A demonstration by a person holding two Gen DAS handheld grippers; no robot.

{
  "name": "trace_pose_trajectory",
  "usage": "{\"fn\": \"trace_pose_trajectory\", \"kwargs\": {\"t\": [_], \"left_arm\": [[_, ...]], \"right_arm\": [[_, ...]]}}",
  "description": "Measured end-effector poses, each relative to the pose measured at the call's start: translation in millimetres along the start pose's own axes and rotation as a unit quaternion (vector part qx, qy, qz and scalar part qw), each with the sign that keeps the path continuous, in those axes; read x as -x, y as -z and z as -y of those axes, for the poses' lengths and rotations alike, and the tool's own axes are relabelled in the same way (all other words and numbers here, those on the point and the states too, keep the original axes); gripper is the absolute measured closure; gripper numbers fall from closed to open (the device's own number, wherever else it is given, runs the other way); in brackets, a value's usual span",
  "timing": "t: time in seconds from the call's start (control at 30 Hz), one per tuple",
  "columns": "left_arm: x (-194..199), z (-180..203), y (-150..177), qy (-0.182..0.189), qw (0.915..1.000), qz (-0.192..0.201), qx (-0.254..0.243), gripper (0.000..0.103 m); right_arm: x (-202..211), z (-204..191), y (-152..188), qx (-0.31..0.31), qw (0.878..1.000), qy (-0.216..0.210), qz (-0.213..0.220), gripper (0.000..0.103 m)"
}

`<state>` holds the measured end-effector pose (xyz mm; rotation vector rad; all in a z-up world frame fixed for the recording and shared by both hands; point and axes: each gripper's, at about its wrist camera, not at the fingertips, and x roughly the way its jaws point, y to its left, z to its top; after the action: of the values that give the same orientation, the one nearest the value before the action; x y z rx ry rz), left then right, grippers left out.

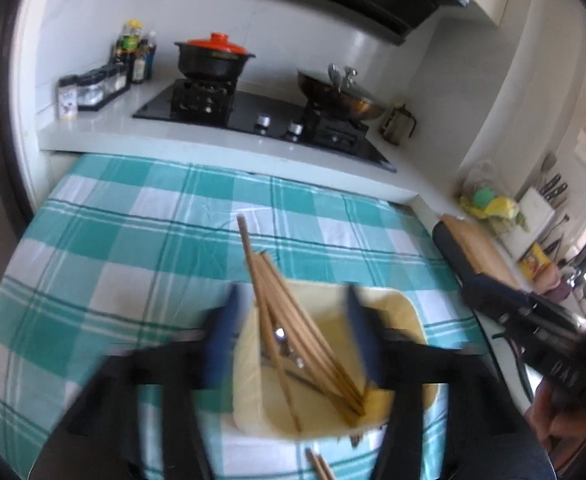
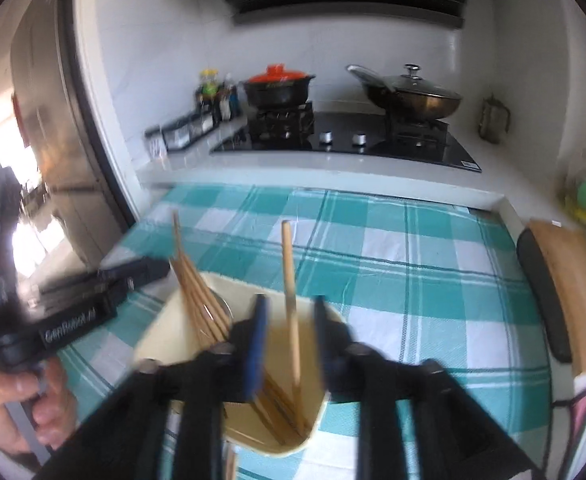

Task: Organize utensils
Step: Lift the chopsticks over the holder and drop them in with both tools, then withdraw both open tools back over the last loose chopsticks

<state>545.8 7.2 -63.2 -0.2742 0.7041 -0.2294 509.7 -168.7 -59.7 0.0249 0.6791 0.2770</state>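
Observation:
A cream utensil holder (image 1: 393, 308) stands on the checked cloth and holds several wooden chopsticks (image 1: 293, 320) leaning in it, with metal utensils deep inside. My left gripper (image 1: 289, 336) is open, its blue fingers on either side of the holder's opening. In the right wrist view the holder (image 2: 165, 328) sits just under my right gripper (image 2: 289, 340), which is open. One chopstick (image 2: 291, 304) stands nearly upright between its fingers, untouched by them. A bunch of chopsticks (image 2: 197, 292) leans to the left. More chopstick tips (image 1: 319, 466) lie on the cloth near the front edge.
The teal checked cloth (image 1: 133, 240) covers the table. Behind it is a counter with a stove (image 1: 261, 116), a red-lidded black pot (image 1: 213, 58), a lidded wok (image 1: 341, 94) and spice jars (image 1: 93, 88). A wooden board (image 2: 569, 288) lies at the right.

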Motion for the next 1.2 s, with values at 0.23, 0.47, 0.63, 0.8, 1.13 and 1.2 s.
{"fn": "trace_pose_trajectory", "kwargs": {"t": [0.23,0.47,0.63,0.8,1.13,1.2], "left_arm": [[79,-9,61,-0.007,0.9930,-0.057,-0.104,0.005],[81,-25,182,-0.017,0.9899,-0.129,-0.057,0.004],[62,-26,236,-0.053,0.9936,-0.097,0.022,0.005],[51,-12,251,-0.068,0.9930,-0.096,0.013,0.005],[58,-27,256,-0.077,0.9923,-0.093,0.028,0.005],[59,-30,256,-0.080,0.9917,-0.094,0.034,0.005]], "right_arm": [[78,13,37,0.037,0.999,0.025,0.005,0.051],[85,35,183,0.033,0.995,0.054,-0.076,0.050],[68,45,266,-0.011,0.989,0.087,-0.122,0.050],[70,38,285,-0.012,0.989,0.109,-0.104,0.050],[45,-29,255,0.015,0.991,-0.052,-0.120,0.081],[32,-40,253,0.026,0.989,-0.053,-0.134,0.089]]}}
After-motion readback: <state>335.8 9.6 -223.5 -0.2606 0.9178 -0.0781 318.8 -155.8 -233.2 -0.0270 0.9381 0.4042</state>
